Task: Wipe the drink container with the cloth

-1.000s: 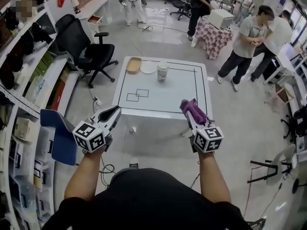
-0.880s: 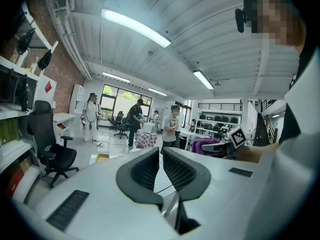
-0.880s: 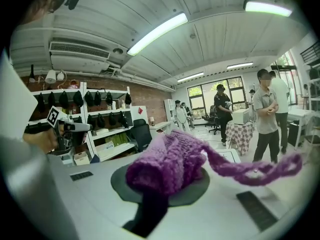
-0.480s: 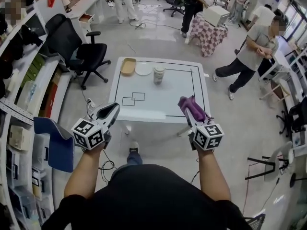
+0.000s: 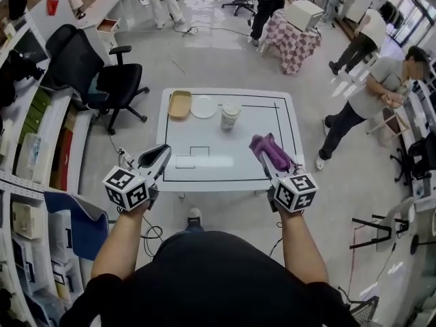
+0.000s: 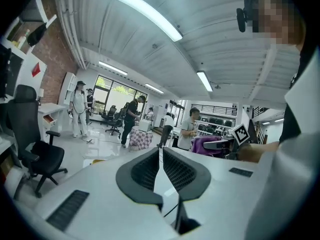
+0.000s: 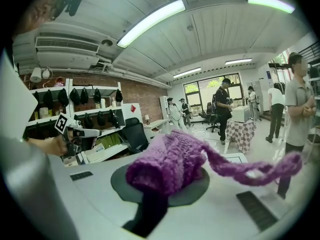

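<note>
The drink container (image 5: 230,116), a pale lidded cup, stands upright at the far middle of the white table (image 5: 272,125). My right gripper (image 5: 262,152) hovers over the table's near right part, shut on a purple knitted cloth (image 5: 271,150). In the right gripper view the cloth (image 7: 170,160) bulges over the jaws, and a loose strand (image 7: 260,171) trails to the right. My left gripper (image 5: 162,157) is shut with nothing in it, at the table's near left edge. In the left gripper view its fingertips (image 6: 161,160) meet. Both grippers are well short of the cup.
A tan tray (image 5: 180,104) and a white plate (image 5: 203,106) lie left of the cup. A black office chair (image 5: 102,73) stands left of the table, and shelves (image 5: 27,148) line the left wall. A person (image 5: 371,97) stands to the right, with others further back.
I have walked up to the table, and both grippers now reach over its near edge. The cloth stays in the right gripper. The bystanders on the right have shifted.
</note>
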Available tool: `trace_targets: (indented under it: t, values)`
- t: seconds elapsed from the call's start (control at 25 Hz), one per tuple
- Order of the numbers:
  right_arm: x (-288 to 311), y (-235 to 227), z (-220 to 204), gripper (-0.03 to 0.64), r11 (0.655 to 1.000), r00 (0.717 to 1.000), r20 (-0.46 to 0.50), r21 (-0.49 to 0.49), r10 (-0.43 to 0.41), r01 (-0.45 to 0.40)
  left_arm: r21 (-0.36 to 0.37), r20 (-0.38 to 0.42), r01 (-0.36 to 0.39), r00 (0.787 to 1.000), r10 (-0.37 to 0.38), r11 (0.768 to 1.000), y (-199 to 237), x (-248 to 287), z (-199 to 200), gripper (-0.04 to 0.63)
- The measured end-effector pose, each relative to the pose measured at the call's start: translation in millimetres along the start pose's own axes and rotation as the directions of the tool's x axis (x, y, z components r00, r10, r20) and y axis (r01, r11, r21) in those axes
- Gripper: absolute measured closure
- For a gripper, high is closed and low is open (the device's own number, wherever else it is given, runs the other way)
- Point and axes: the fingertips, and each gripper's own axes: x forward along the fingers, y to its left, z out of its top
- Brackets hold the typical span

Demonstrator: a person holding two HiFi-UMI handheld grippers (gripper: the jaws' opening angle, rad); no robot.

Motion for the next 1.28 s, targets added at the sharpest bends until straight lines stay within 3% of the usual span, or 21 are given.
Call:
trace_targets:
  t: [0.24,0.64,0.96,1.28]
  values:
    - [55.4,5.9,11.5,0.551,1.000,0.999,-0.042,-0.018,-0.013,0.013,-0.024,0.000,0.046,0.999,-0.046,0.999,56.8,27.5,9.2,0.552]
    - [88.9,-1.5,25.4,0.549,0.999,0.998,-0.028,-0.006,-0.052,0.052,-0.006,-0.032,0.114,0.993,-0.114,0.993,98.5,55.8,19.6,0.552]
    - [121.2,-35.5,25.1,0.549,0.999,0.999,-0.037,0.021,-0.036,0.037,0.000,-0.064,0.138,0.988,-0.138,0.990,112.9,104.8,18.4,0.552]
    - [172.6,-93.6,32.6,0.549,0.999,0.997,-0.068,0.033,0.036,-0.033,0.009,-0.093,0.098,0.991,-0.097,0.995,129.6,167.3,25.3,0.552]
